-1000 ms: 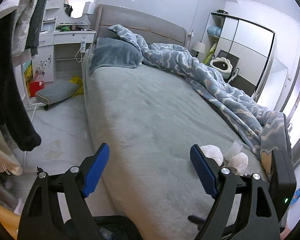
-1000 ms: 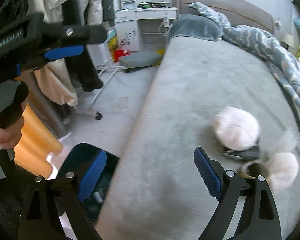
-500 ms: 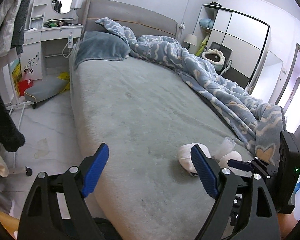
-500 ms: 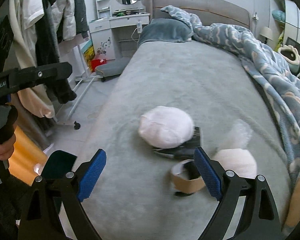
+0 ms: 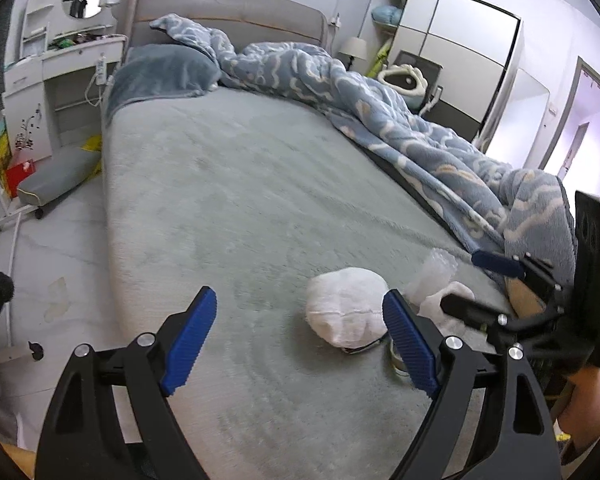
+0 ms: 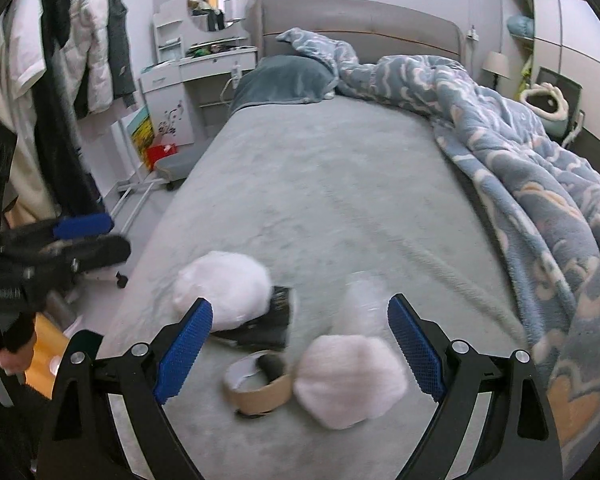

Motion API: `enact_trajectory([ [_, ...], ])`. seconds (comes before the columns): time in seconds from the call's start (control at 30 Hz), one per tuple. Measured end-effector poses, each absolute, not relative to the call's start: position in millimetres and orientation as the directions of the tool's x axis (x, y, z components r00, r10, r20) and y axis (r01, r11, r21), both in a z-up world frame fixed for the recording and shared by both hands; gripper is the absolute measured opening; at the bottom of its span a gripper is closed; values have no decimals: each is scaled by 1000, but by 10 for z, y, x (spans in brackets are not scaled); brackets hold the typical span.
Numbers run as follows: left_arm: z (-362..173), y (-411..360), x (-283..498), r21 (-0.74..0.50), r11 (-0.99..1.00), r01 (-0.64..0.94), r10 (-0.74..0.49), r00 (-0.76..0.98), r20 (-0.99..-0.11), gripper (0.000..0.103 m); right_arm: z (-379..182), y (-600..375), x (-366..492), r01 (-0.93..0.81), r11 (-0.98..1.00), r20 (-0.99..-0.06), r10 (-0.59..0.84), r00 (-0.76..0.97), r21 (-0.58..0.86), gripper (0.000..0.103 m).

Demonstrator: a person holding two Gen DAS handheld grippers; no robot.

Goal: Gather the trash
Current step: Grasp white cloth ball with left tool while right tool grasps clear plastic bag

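Trash lies on the grey bed near its foot. A white crumpled wad [image 6: 222, 289] [image 5: 346, 310] rests on a black wrapper [image 6: 274, 320]. A cardboard tape ring [image 6: 258, 386], a second white wad [image 6: 350, 380] [image 5: 446, 300] and a clear plastic piece [image 6: 360, 300] [image 5: 434, 272] lie beside it. My right gripper [image 6: 300, 346] is open, just above and before the ring and second wad. My left gripper [image 5: 300, 338] is open and empty, left of the first wad.
A blue patterned duvet [image 5: 400, 128] is bunched along the bed's right side, a grey pillow [image 5: 164, 76] at the head. A clothes rack [image 6: 76, 60], white dresser [image 6: 204, 76] and floor cushion [image 5: 56, 178] stand left of the bed [image 5: 228, 184].
Both grippers have swung right and forward over the bed's foot. The trash pile has come closer and more central in both views. Both grippers stay open.
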State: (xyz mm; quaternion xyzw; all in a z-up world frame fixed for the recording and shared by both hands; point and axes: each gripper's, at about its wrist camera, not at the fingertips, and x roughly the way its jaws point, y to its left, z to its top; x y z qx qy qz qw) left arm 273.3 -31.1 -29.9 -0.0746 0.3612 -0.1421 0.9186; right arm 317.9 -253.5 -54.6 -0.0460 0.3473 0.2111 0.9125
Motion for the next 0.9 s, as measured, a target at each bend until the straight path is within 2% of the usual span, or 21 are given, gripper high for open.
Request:
enact_trajectory([
  [0.4, -578, -710, 2991, -237, 938, 255, -347, 642, -683, 88, -629, -2788, 3405, -390, 916, -667, 351, 657, 97, 91],
  [0.67, -705, -870, 3097, -216, 934, 285, -350, 609, -712, 84, -686, -2813, 3535, -401, 908, -682, 368, 632, 118, 91],
  [0.9, -771, -914, 3128, -208, 933, 293, -348, 592, -727, 73, -754, -2826, 3592, -411, 897, -693, 401, 599, 164, 91],
])
